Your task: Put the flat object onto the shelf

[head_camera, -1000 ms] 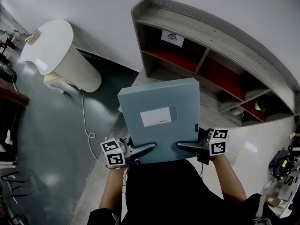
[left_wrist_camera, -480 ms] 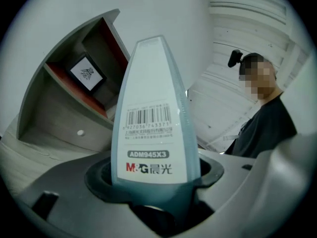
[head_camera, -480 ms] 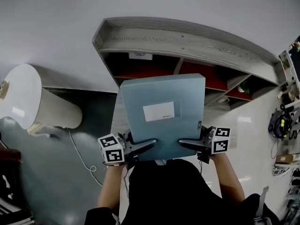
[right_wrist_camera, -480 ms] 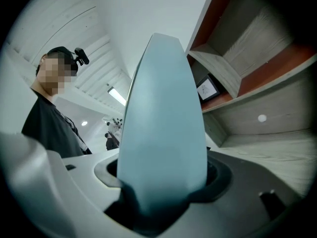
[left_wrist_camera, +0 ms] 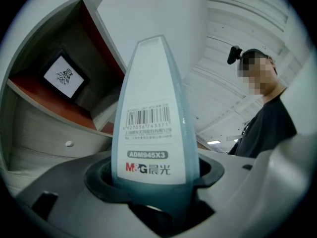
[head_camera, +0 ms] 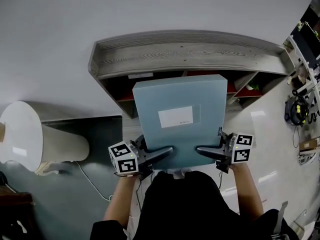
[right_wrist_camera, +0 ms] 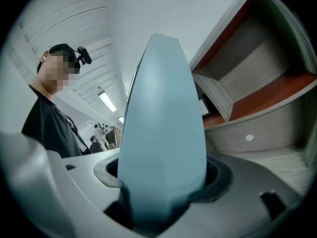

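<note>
A flat blue-grey file box (head_camera: 180,121) with a white label is held level in front of me, in the middle of the head view. My left gripper (head_camera: 162,153) is shut on its near left edge and my right gripper (head_camera: 206,151) on its near right edge. The left gripper view has the box's spine (left_wrist_camera: 154,118) with a barcode label wedged between the jaws. Seen from the right gripper, the plain blue edge of the box (right_wrist_camera: 163,118) is clamped the same way. Beyond the box stands the grey wooden shelf (head_camera: 185,46) with red-backed compartments.
A white cylindrical bin (head_camera: 30,136) lies on its side at the left, with a white cable (head_camera: 92,179) on the dark floor. A framed picture (left_wrist_camera: 63,76) sits in a left shelf compartment. Equipment and cables (head_camera: 300,109) crowd the far right.
The view has swung left to face the shelf squarely, and the box now overlaps its middle compartments. Both grippers keep their hold on the box.
</note>
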A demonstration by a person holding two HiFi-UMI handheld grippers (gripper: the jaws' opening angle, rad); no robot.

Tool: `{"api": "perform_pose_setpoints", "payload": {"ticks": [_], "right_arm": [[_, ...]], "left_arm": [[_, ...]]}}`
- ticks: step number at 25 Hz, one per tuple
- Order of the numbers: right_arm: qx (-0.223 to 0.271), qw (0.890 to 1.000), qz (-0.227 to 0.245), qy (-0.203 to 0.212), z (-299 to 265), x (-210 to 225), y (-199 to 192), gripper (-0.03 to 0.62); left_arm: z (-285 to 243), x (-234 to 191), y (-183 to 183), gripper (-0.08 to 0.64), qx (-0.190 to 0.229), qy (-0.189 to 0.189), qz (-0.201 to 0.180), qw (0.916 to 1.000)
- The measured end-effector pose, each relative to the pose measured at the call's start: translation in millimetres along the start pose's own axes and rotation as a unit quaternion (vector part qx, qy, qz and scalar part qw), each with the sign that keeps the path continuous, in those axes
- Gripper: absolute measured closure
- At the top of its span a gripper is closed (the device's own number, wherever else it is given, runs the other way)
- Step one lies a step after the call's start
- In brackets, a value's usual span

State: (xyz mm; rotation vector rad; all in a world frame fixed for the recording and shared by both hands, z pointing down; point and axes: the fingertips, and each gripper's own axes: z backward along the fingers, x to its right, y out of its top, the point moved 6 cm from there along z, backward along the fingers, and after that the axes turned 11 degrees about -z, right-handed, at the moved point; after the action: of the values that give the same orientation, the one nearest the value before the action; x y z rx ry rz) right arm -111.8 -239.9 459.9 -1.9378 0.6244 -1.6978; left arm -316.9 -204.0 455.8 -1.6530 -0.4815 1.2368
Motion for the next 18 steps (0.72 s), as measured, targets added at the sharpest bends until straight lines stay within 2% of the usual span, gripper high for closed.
{"api": "perform_pose_setpoints", "payload": {"ticks": [5,10,15,18], "right_arm": [[0.024,0.999,0.018,-0.023,25,10,23,0.264],[0.035,0.999,0.021,-0.034,37,9,42,0.259],[0.054,0.998,0.020,-0.027,39,7,48,0.258],[0.057,0.998,0.033,-0.020,42,3,60,0.256]], "left_arm": [[-34,-10,17,0.232,-0.007,-0.004,-0.024,0.9997],[-53,-13,35,0.225,-0.011,-0.010,-0.023,0.9996],[-58,-11,50,0.221,-0.036,-0.008,-0.047,0.9982],[-61,-7,62,0.218,-0.034,-0.001,-0.066,0.9972]]}}
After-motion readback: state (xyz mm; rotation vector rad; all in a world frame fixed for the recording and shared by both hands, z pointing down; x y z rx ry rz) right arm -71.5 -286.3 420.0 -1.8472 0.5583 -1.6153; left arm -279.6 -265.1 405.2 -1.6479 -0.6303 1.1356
